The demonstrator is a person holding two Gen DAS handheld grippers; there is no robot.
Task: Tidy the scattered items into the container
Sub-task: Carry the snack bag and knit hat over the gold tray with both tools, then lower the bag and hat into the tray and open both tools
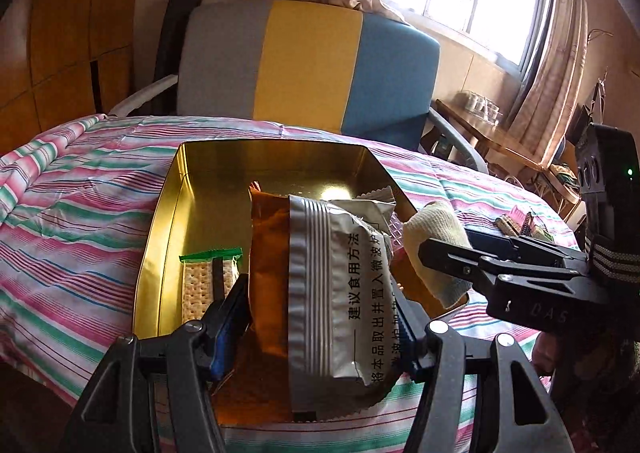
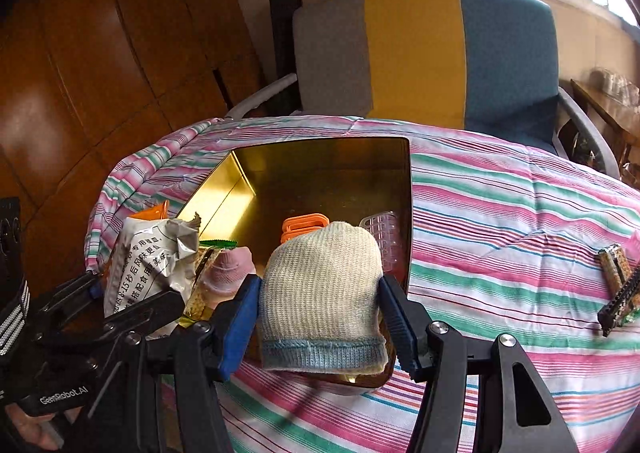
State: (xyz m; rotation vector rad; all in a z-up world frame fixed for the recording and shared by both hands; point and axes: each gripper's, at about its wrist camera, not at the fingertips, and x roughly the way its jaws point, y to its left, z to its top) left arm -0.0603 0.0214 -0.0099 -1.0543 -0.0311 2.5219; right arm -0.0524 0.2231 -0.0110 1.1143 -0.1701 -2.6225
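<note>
The left claw (image 1: 320, 317) was clamped on a silver-and-orange food pouch (image 1: 340, 293) held over the near edge of the gold tin (image 1: 160, 221), while the right claw (image 2: 320, 317) was clamped on a cream knitted glove (image 2: 320, 293) over the tin's near right corner. Both loads seemed in the placing step, so each claw would need to lower and part over bare floor, clear of the cracker packet (image 1: 200, 281), orange clip (image 2: 304, 227) and pink case (image 2: 384, 241) inside. A small circuit board (image 2: 618, 281) lay out on the striped tabletop (image 2: 520, 213), well apart.
</note>
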